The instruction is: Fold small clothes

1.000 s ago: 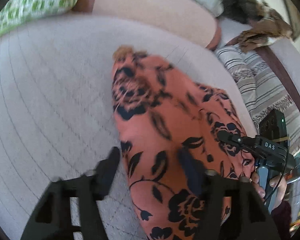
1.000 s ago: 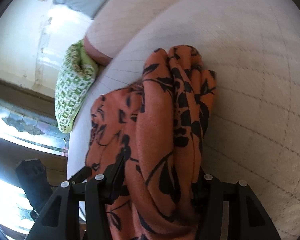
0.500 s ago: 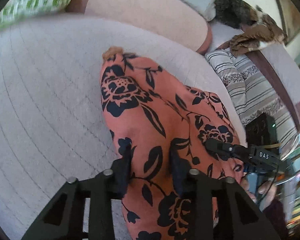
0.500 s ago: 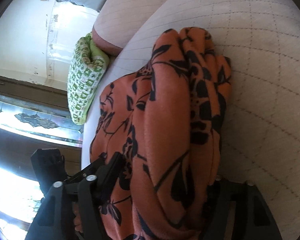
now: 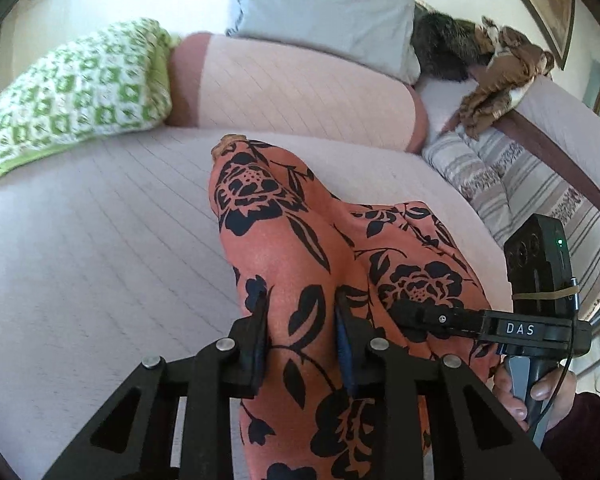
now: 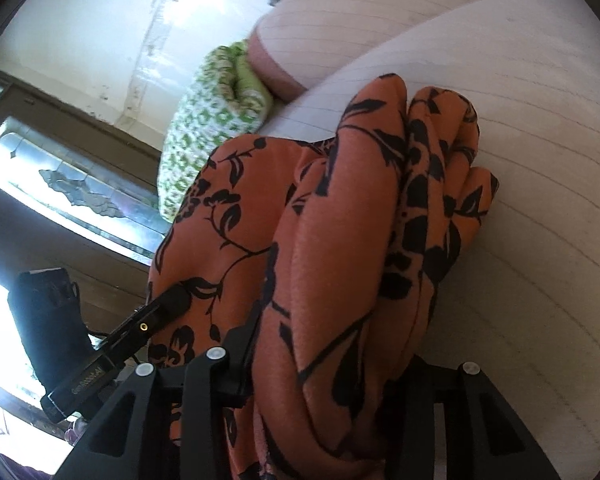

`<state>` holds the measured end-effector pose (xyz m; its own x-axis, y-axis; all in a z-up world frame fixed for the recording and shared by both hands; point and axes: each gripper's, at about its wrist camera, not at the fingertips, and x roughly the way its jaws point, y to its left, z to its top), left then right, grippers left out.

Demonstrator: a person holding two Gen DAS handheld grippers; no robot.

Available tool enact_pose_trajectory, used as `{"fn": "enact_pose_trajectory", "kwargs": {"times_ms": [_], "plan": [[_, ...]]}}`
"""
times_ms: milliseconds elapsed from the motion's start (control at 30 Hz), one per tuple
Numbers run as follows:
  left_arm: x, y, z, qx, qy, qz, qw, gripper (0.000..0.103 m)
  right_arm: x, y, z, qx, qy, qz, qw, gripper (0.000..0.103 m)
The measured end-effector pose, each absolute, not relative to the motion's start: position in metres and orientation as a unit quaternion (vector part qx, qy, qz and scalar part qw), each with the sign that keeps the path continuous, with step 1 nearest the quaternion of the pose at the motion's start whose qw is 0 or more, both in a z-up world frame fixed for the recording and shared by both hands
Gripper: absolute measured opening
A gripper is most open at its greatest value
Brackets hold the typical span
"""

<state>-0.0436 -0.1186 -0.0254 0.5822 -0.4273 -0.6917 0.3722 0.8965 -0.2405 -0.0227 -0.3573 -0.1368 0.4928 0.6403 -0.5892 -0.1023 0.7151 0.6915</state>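
An orange garment with black flowers (image 5: 292, 236) lies bunched on the pale quilted sofa seat (image 5: 80, 264). My left gripper (image 5: 302, 320) is shut on a fold of the garment near its close edge. The right gripper (image 5: 420, 314) shows in the left wrist view, gripping the cloth just to the right. In the right wrist view the garment (image 6: 340, 248) hangs in thick folds between the fingers of my right gripper (image 6: 332, 344), which is shut on it. The left gripper (image 6: 168, 304) shows there at the left, on the cloth.
A green and white cushion (image 5: 72, 96) lies at the back left of the seat. A pink backrest (image 5: 292, 88) and grey pillow (image 5: 324, 12) stand behind. Striped fabric (image 5: 512, 184) and a brown cloth (image 5: 500, 76) lie to the right. A window (image 6: 60, 184) is left.
My left gripper has closed on a fold of the garment. Both grippers have lifted and pulled back, raising the cloth off the seat.
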Motion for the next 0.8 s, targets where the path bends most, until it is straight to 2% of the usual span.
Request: {"fn": "enact_pose_trajectory", "kwargs": {"times_ms": [367,800], "plan": [[-0.055,-0.070,-0.012,-0.033,0.370,-0.174,0.912,0.030,-0.014,-0.316,-0.128,0.296,0.419,0.255,0.820,0.042],[-0.052,-0.039,-0.021,-0.039,0.381,-0.145,0.912,0.030,0.000,-0.293,-0.134,0.290,0.417,0.265,0.820,0.042]]}}
